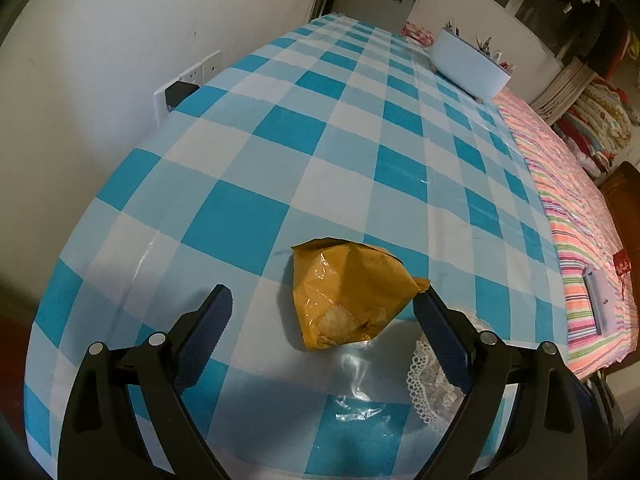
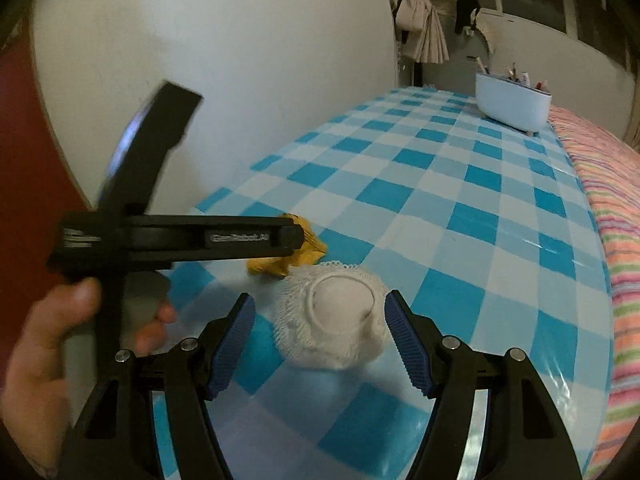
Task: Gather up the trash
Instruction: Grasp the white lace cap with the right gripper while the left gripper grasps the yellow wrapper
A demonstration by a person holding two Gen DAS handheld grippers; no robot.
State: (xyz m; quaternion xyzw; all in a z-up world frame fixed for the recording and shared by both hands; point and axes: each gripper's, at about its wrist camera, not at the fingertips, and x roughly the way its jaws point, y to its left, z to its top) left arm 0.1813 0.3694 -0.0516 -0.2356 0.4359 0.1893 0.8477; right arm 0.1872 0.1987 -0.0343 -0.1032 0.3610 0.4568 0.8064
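Note:
A crumpled orange-yellow wrapper lies on the blue-and-white checked tablecloth. My left gripper is open around it, with the right finger touching the wrapper's corner. A white foam net sleeve rests just in front of my right gripper, which is open with the net between its fingertips. The same net shows as a lacy edge in the left wrist view. In the right wrist view the wrapper is partly hidden behind the left gripper's body, held by a hand.
A white oval tub holding pens stands at the far end of the table. A striped pink cloth covers the right side. A white wall with a socket runs along the left edge.

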